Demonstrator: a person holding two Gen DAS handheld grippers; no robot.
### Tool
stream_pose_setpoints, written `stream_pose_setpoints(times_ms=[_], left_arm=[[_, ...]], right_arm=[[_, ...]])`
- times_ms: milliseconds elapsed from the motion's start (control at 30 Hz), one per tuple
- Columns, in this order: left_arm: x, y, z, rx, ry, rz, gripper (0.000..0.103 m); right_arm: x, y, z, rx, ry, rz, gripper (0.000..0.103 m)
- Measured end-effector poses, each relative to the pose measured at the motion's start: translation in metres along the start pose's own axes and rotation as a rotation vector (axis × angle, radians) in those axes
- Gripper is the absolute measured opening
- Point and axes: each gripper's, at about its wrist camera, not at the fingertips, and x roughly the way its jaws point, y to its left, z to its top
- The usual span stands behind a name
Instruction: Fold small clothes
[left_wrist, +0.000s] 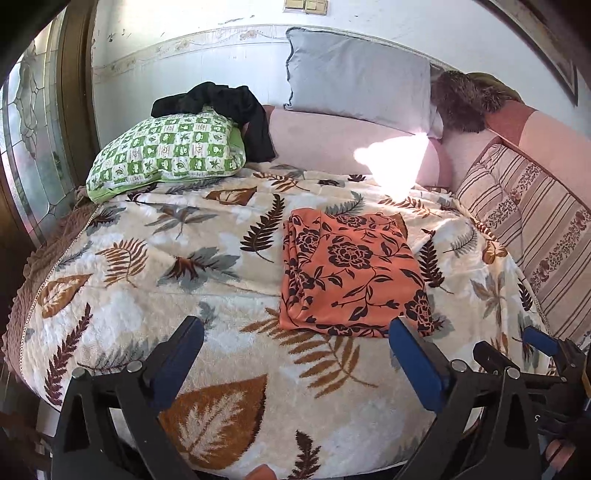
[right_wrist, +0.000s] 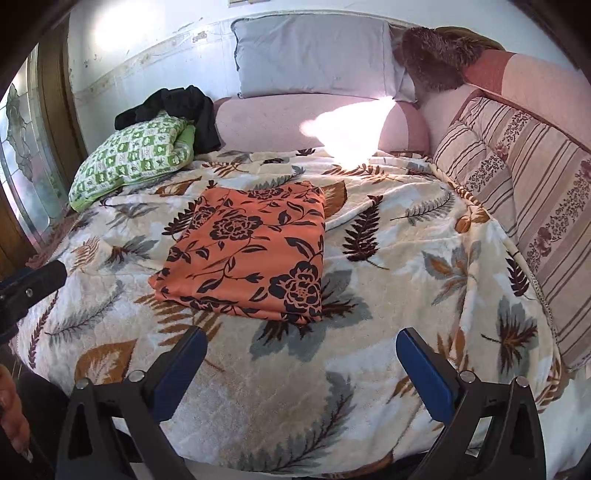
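An orange garment with black flowers (left_wrist: 351, 273) (right_wrist: 251, 254) lies folded into a flat rectangle on the leaf-patterned blanket (left_wrist: 192, 258) (right_wrist: 406, 258). My left gripper (left_wrist: 295, 354) hovers just short of its near edge, jaws wide apart with nothing between the blue pads. My right gripper (right_wrist: 301, 363) stands the same way, open and empty, a little back from the garment's near edge. The right gripper's fingers (left_wrist: 539, 343) also show at the lower right of the left wrist view. One finger of the left gripper (right_wrist: 33, 282) shows at the left edge of the right wrist view.
A green checked pillow (left_wrist: 166, 151) (right_wrist: 133, 158) with a black garment (left_wrist: 221, 107) (right_wrist: 177, 107) on it lies at the back left. A grey pillow (left_wrist: 358, 88), pink bolster (left_wrist: 351, 147) and striped cushions (left_wrist: 535, 221) line the back and right. A glass door (left_wrist: 33, 147) stands left.
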Motion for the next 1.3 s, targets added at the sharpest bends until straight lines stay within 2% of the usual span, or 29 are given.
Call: stream_pose_setpoints(times_ms=[200, 667, 1300], left_arm=[[0.003, -0.001, -0.003, 0.038, -0.003, 0.059, 0.100], [-0.001, -0.004, -0.001, 0.051, -0.020, 0.085, 0.100], [0.002, -0.009, 0.008, 0.064, 0.007, 0.052, 0.100]], right_arm=[[-0.002, 0.007, -0.002, -0.013, 0.005, -0.005, 0.103], [-0.012, 0.015, 0.024, -0.049, -0.036, -0.051, 0.103], [0.000, 0.020, 0.022, -0.068, 0.000, -0.051, 0.103]])
